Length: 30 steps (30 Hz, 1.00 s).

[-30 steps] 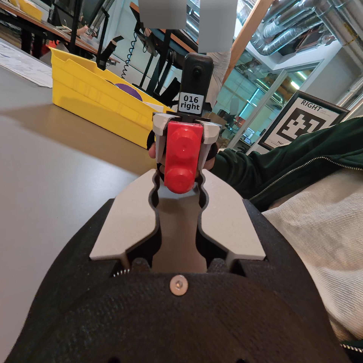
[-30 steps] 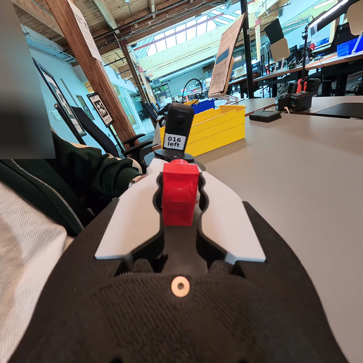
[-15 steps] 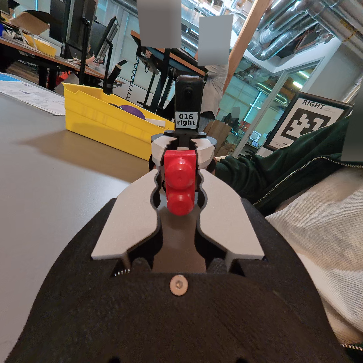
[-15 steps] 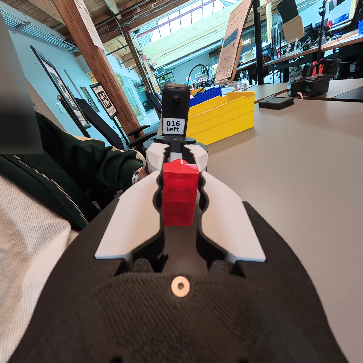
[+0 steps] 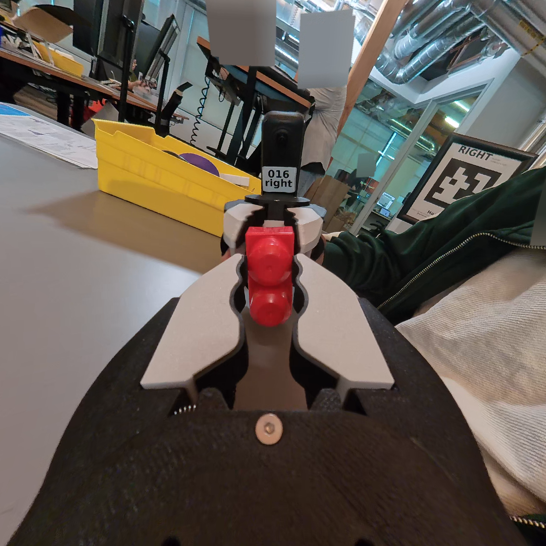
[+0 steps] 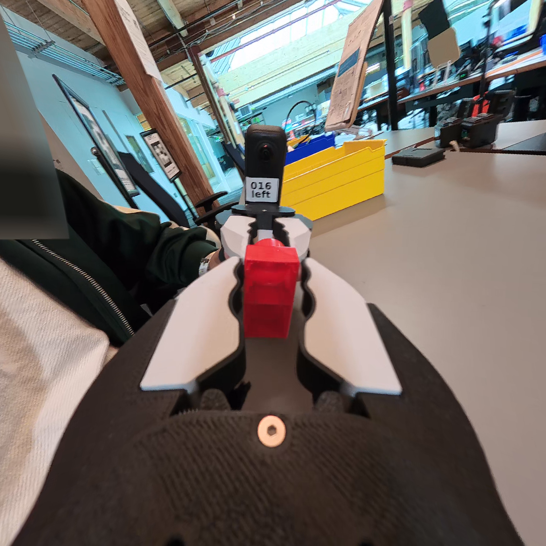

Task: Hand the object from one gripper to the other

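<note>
A red two-stud brick point(image 5: 270, 283) is held in the air between both grippers, which face each other tip to tip. My left gripper point(image 5: 270, 260) has its fingers pressed on both sides of the studded end. My right gripper point(image 6: 270, 263) is closed on the brick's point(image 6: 267, 310) hollow underside end. The right gripper shows beyond the brick in the left wrist view point(image 5: 273, 230). The left gripper shows beyond it in the right wrist view point(image 6: 266, 236). The brick hangs a little above the grey table point(image 5: 74, 280).
A yellow bin point(image 5: 153, 177) with a purple object point(image 5: 201, 162) inside stands on the table behind the grippers; it also shows in the right wrist view point(image 6: 334, 183). Papers point(image 5: 44, 139) lie far left. Black devices point(image 6: 416, 156) sit far right. A person's green sleeve point(image 5: 413, 260) is close by.
The right gripper has carried the brick in between my left fingers. The left fingers have closed from a visible gap onto the brick's sides. Both grippers have tilted slightly.
</note>
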{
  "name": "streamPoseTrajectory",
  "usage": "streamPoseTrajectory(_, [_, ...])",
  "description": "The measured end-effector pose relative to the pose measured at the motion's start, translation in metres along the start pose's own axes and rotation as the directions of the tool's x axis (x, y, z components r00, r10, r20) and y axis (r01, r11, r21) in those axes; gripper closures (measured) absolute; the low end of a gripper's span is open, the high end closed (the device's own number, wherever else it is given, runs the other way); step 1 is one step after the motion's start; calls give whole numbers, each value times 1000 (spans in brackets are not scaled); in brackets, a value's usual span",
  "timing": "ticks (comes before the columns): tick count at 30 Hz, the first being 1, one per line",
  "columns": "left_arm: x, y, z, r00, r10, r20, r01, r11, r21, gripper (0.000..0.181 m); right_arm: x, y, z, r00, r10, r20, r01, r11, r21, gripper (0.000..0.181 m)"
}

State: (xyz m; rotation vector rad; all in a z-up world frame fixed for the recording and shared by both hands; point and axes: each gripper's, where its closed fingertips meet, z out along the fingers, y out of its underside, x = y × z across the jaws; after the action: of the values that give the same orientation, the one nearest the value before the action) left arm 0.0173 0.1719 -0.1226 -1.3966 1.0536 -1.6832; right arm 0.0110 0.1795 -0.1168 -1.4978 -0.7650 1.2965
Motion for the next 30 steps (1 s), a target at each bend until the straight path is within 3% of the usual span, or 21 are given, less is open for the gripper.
streamPoseTrajectory(2, [-2, -3, -2, 1000, -13, 5, 13, 1000, 14, 153, 6, -8, -5, 998, -30, -47, 32, 999, 40, 123])
streamPoseTrajectory(7, [-12, -10, -10, 991, -133, -1, 133, 988, 81, 152, 10, -14, -14, 953, -266, -147, 270, 963, 14, 104])
streamPoseTrajectory(12, [-15, -9, -13, 931, -355, -87, 362, 928, 87, 152, -11, -7, -8, 787, -606, -113, 602, 795, -72, 75])
streamPoseTrajectory(17, [-14, -2, -10, 856, -494, -151, 506, 861, 50, 152, -9, 20, -3, 670, -740, -48, 712, 660, -238, 84])
streamPoseTrajectory(21, [-17, -4, -12, 880, -461, -116, 470, 880, 68, 152, -6, 22, -1, 616, -785, -68, 743, 608, -282, 94])
streamPoseTrajectory(26, [-29, -8, -20, 903, -428, -39, 430, 895, 121, 152, -2, 11, -4, 616, -775, -139, 729, 628, -273, 100])
streamPoseTrajectory(30, [-34, -7, -23, 890, -454, -25, 453, 881, 136, 152, -6, 8, -4, 499, -855, -143, 796, 517, -314, 106])
